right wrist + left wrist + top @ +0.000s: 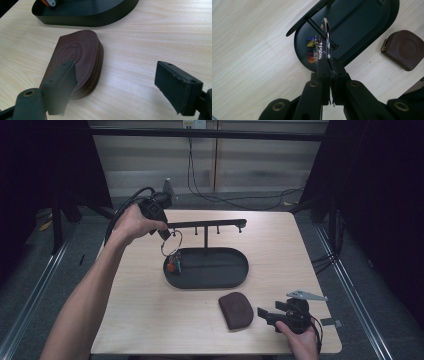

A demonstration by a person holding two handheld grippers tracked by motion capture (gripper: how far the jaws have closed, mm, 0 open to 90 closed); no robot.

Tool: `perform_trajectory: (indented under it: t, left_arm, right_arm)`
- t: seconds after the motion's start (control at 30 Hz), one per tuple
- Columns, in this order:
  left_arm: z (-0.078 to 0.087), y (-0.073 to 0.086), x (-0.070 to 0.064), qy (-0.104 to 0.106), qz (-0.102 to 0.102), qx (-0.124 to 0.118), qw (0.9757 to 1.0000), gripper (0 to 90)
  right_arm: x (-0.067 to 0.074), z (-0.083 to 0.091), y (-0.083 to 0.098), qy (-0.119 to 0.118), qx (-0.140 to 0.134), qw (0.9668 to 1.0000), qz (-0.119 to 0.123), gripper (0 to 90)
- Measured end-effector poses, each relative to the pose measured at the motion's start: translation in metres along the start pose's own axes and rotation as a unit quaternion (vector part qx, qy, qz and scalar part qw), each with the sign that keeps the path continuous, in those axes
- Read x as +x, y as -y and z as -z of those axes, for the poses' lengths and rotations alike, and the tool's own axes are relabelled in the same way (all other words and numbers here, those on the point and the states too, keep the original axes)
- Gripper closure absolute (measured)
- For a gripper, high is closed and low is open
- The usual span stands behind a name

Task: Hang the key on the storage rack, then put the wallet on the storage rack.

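High view: left tool [165, 234] clamped on key ring [325, 37], keys dangling over tray [220, 279] beside rack bar [205, 224]. Right tool [265, 314] jaws apart near pouch [236, 309] on table [150, 310]. Advice: keep ring upright, thread onto peg slowly.

A tray [235, 275] sits mid-table [150, 320], a pouch [236, 309] before it, a key ring [171, 242] hanging over its left end.
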State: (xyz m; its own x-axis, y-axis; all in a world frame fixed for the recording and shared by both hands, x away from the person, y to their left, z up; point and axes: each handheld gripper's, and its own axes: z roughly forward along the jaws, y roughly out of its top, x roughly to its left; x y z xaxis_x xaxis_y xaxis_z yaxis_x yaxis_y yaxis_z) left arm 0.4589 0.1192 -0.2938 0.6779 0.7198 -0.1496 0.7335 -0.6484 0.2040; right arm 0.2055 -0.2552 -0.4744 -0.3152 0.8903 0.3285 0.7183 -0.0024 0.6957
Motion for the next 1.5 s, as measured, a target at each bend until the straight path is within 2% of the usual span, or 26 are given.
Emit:
perform_trajectory:
  t: [0.1, 0.17, 0.23, 0.33, 0.43, 0.5, 0.57, 0.67, 0.77, 0.8, 0.93, 1.03, 1.17, 1.27, 1.43, 1.47, 1.5]
  left_arm:
    - [-0.003, 0.002, 0.001, -0.011, -0.007, -0.006, 0.9999, 86.7]
    - [-0.003, 0.004, 0.003, -0.009, -0.009, -0.006, 0.9999, 84.9]
    - [-0.003, 0.008, 0.004, -0.008, 0.003, -0.011, 0.9999, 82.2]
    - [0.0, 0.013, 0.009, -0.004, 0.006, -0.023, 0.9997, 80.9]
    - [0.004, 0.018, 0.012, 0.01, 0.016, -0.053, 0.9984, 72.2]
    - [0.006, 0.021, 0.012, 0.007, 0.014, -0.063, 0.9979, 70.2]
    - [0.007, 0.024, 0.01, 0.014, 0.014, -0.077, 0.9968, 67.4]
    - [0.009, 0.029, 0.008, 0.017, 0.011, -0.084, 0.9963, 62.9]
    - [0.011, 0.036, 0.007, 0.036, 0.003, -0.106, 0.9937, 55.5]
    - [0.012, 0.038, 0.007, 0.035, 0.001, -0.111, 0.9932, 53.7]
    - [0.014, 0.052, 0.009, 0.05, -0.009, -0.145, 0.9881, 44.8]
    - [0.015, 0.061, 0.01, 0.055, -0.015, -0.157, 0.986, 40.0]
    - [0.016, 0.071, 0.01, 0.044, -0.004, -0.181, 0.9826, 38.2]
    - [0.013, 0.075, 0.008, 0.051, -0.015, -0.188, 0.9808, 37.0]
    - [0.007, 0.085, 0.005, 0.053, -0.014, -0.199, 0.9785, 34.3]
    - [0.006, 0.087, 0.004, 0.054, -0.01, -0.205, 0.9772, 31.7]
    - [0.005, 0.089, 0.005, 0.062, -0.018, -0.206, 0.9764, 26.9]
  right_arm:
    - [-0.001, 0.0, 0.0, 0.002, -0.001, 1.0, -0.001, 17.2]
    - [-0.003, 0.001, -0.001, 0.002, -0.003, 1.0, -0.003, 17.3]
    - [-0.002, 0.0, 0.0, 0.002, -0.001, 1.0, -0.005, 17.3]
    - [-0.001, -0.001, 0.0, 0.002, 0.0, 1.0, -0.001, 17.3]
    - [0.0, 0.0, -0.001, 0.0, 0.001, 1.0, -0.002, 17.1]
    - [-0.001, 0.0, -0.001, 0.002, -0.001, 1.0, -0.007, 17.1]
    - [-0.002, 0.001, -0.001, 0.003, -0.002, 0.9999, -0.009, 17.1]
    - [-0.002, 0.0, -0.001, 0.003, 0.0, 0.9999, -0.01, 17.1]
    - [-0.001, -0.002, -0.002, 0.003, 0.003, 0.9999, -0.01, 17.1]
    - [-0.001, -0.002, -0.002, 0.002, 0.003, 0.9999, -0.01, 17.1]
    - [-0.002, -0.001, -0.001, 0.002, 0.0, 1.0, -0.008, 17.1]
    - [-0.001, 0.0, -0.001, 0.003, 0.001, 1.0, -0.009, 17.1]
    - [-0.002, -0.002, -0.002, 0.002, 0.002, 1.0, -0.009, 17.1]
    - [-0.002, -0.002, -0.002, 0.001, 0.002, 1.0, -0.009, 17.1]
    - [-0.002, -0.002, -0.002, 0.001, 0.003, 1.0, -0.009, 17.1]
    - [-0.002, -0.002, -0.002, 0.0, 0.003, 0.9999, -0.011, 17.1]
    - [-0.002, -0.002, -0.002, 0.0, 0.001, 1.0, -0.009, 17.1]
